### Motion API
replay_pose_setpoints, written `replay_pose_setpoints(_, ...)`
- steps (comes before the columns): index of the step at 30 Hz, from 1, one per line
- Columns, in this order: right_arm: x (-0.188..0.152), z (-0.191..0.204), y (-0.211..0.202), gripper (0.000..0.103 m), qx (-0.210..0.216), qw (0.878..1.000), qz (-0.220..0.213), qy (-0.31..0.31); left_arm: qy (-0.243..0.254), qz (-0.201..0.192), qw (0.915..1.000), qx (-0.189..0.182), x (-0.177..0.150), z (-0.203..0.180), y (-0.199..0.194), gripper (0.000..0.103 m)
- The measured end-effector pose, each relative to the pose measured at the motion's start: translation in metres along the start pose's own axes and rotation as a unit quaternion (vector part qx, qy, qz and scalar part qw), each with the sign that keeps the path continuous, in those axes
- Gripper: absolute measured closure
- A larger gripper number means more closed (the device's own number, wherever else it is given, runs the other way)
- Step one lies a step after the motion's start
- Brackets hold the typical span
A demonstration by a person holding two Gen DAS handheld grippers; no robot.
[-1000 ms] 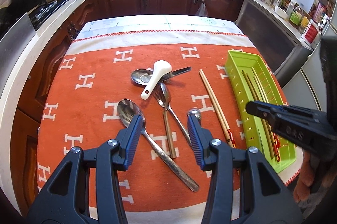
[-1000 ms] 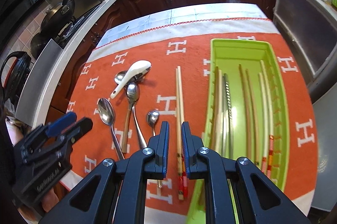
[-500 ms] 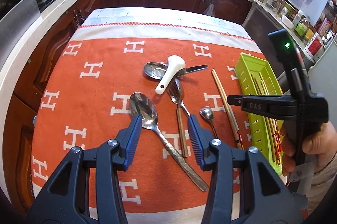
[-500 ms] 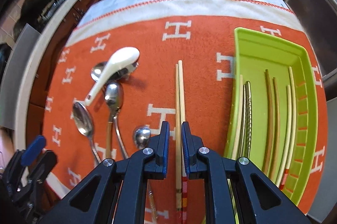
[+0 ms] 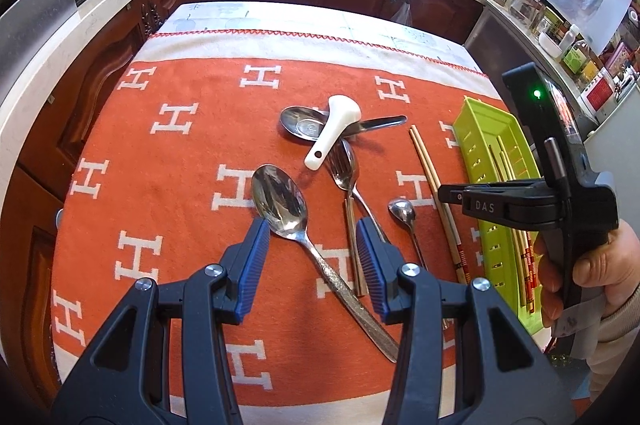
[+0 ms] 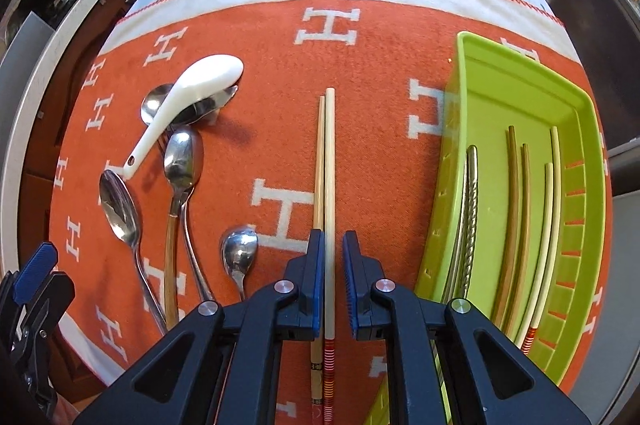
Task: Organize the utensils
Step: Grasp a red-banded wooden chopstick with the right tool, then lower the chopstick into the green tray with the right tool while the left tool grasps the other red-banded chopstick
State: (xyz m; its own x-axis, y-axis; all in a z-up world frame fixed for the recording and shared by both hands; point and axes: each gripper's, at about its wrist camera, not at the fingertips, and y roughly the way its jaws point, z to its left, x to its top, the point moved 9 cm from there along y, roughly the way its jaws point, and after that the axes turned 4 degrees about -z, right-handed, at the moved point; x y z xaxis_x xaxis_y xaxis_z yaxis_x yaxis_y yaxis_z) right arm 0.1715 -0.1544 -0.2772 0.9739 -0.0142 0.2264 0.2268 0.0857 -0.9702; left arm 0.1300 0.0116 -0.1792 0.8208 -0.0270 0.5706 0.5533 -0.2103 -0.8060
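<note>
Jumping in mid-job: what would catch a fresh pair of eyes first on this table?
The orange blanket with white H marks covers the table and dominates. On its right side sits a lime-green tray with chopsticks already in it. In the middle, the right gripper straddles a loose pair of chopsticks, jaws narrow; a cluster of spoons under a white ceramic spoon lies left.

Your table is covered by an orange blanket with white H marks (image 5: pixel 168 161); a green plastic slotted tray (image 6: pixel 516 81) sits on its right side. Left of the tray you've got a pair of pale wooden chopsticks (image 6: pixel 326 161), then metal spoons (image 6: pixel 120 209) and a white ceramic soup spoon (image 6: pixel 192 93).
</note>
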Motion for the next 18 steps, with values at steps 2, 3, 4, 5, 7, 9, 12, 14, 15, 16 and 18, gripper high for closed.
replay_pose_setpoints(2, 0.001, 0.002, 0.000, 0.093, -0.003, 1.000, 0.002, -0.007, 0.001, 0.001, 1.0000, -0.001, -0.001, -0.001, 0.000, 0.061)
replay_pose_setpoints(3, 0.001, 0.004, 0.000, 0.093, -0.003, 1.000, 0.004, -0.013, 0.001, 0.001, 1.0000, -0.001, -0.001, -0.002, 0.000, 0.061)
replay_pose_setpoints(4, 0.002, 0.004, 0.000, 0.093, -0.004, 1.000, 0.007, -0.016, 0.002, 0.001, 1.0000, -0.001, -0.001, -0.002, 0.000, 0.061)
replay_pose_setpoints(5, 0.003, 0.003, 0.000, 0.093, -0.006, 1.000, 0.011, -0.023, 0.001, 0.001, 1.0000, -0.001, -0.001, -0.002, 0.000, 0.061)
replay_pose_setpoints(7, 0.003, 0.003, 0.000, 0.093, -0.008, 0.999, 0.018, -0.031, 0.000, 0.000, 1.0000, -0.001, -0.001, -0.002, 0.000, 0.061)
replay_pose_setpoints(9, 0.002, 0.002, 0.004, 0.093, -0.019, 0.999, 0.029, -0.041, -0.001, 0.001, 1.0000, -0.003, -0.001, -0.001, 0.000, 0.061)
replay_pose_setpoints(12, -0.001, 0.009, 0.006, 0.093, -0.022, 0.997, 0.036, -0.066, -0.002, 0.003, 1.0000, -0.005, -0.002, -0.002, 0.003, 0.061)
replay_pose_setpoints(14, -0.002, 0.015, 0.007, 0.093, -0.033, 0.996, 0.035, -0.081, -0.001, 0.006, 1.0000, -0.007, -0.003, -0.003, 0.003, 0.061)
replay_pose_setpoints(15, -0.002, 0.016, 0.006, 0.093, -0.034, 0.995, 0.034, -0.082, 0.000, 0.007, 0.9999, -0.008, -0.004, -0.005, 0.004, 0.061)
replay_pose_setpoints(16, -0.002, 0.018, 0.007, 0.093, -0.034, 0.996, 0.034, -0.081, 0.000, 0.008, 0.9999, -0.010, -0.004, -0.005, 0.005, 0.061)
replay_pose_setpoints(18, 0.000, 0.018, 0.005, 0.093, -0.028, 0.996, 0.030, -0.074, 0.002, 0.010, 0.9999, -0.013, -0.005, -0.009, 0.005, 0.061)
